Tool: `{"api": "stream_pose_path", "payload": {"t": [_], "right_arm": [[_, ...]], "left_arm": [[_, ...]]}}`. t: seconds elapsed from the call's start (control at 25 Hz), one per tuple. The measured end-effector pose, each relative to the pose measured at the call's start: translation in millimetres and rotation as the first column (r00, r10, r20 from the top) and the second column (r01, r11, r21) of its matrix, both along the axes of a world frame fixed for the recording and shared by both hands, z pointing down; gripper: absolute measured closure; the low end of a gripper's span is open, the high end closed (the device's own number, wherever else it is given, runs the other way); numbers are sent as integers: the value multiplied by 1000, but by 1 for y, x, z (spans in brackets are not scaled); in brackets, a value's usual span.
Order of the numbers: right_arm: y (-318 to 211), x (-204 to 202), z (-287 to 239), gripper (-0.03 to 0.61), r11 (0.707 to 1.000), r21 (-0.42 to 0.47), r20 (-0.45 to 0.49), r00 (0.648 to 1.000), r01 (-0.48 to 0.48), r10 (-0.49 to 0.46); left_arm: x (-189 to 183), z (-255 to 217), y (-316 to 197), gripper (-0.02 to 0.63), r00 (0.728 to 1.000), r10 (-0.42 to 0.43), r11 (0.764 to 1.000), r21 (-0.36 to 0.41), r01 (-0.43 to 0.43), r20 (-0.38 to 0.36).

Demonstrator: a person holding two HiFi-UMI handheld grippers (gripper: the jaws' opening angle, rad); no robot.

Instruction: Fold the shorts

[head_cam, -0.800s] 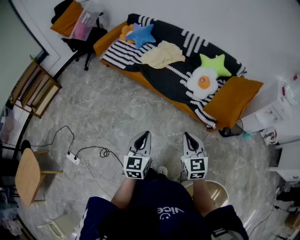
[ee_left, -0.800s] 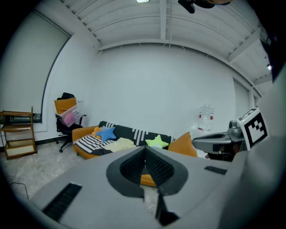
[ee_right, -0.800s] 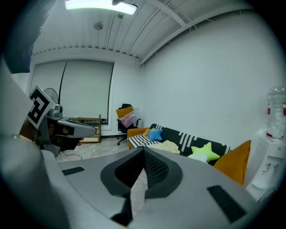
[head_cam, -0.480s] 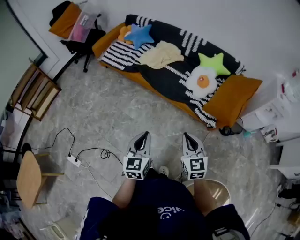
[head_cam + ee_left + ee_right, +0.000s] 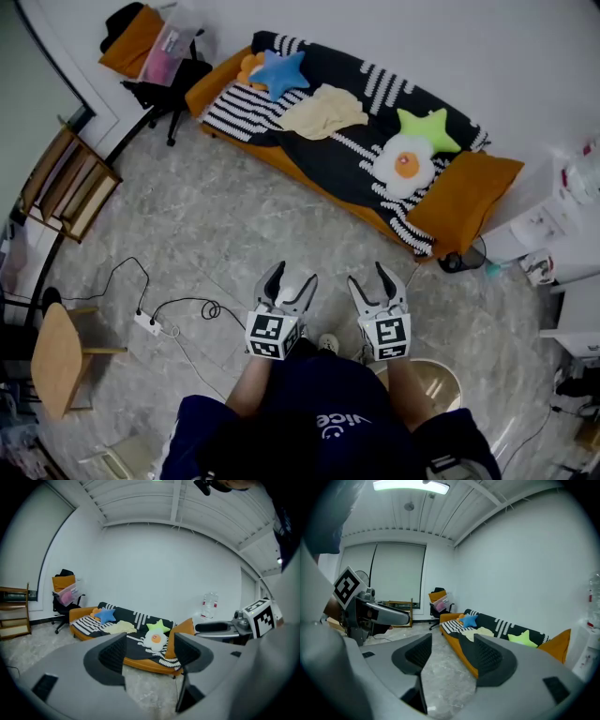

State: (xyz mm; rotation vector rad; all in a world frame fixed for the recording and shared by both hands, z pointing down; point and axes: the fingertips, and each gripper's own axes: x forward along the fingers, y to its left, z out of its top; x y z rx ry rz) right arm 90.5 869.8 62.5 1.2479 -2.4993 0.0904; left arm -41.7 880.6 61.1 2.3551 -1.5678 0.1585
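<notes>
the left hand-held gripper and right hand-held gripper are both released, jaws apart with nothing between them, side by side above the marble floor. the pale yellow shorts lie rumpled on the striped sofa, well apart from both.

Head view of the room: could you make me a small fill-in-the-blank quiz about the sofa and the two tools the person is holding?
1. The pale yellow shorts lie on the ____.
2. The star cushion right beside the fried-egg cushion is coloured ____.
3. The left tool and the right tool are held over the floor, each with its jaws ____ and nothing between them.

Missing words: sofa; green; open.
</notes>
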Motion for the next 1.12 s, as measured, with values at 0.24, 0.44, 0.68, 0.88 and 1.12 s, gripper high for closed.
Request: {"api": "stream_pose_path", "payload": {"t": [0.24,0.44,0.68,0.88,1.12], "right_arm": [[-1,-12,2,237,1000,-10,-15,1000,2,-2],[-7,-20,5,240,1000,2,-29,999,-23,24],[-13,-26,12,250,999,-23,-22,999,-36,35],[-39,-25,22,256,999,-32,-22,999,-37,36],[-99,-27,36,259,998,-63,-6,1000,10,-11]], "left_arm": [[-12,0,-3,250,998,64,998,6,-64,3],[-32,7,-11,250,996,89,996,-1,-89,16],[-34,16,-20,251,997,75,996,-37,-76,-29],[-43,24,-43,252,998,54,997,-54,-55,-12],[-41,32,-94,252,999,36,997,-71,-35,23]]}}
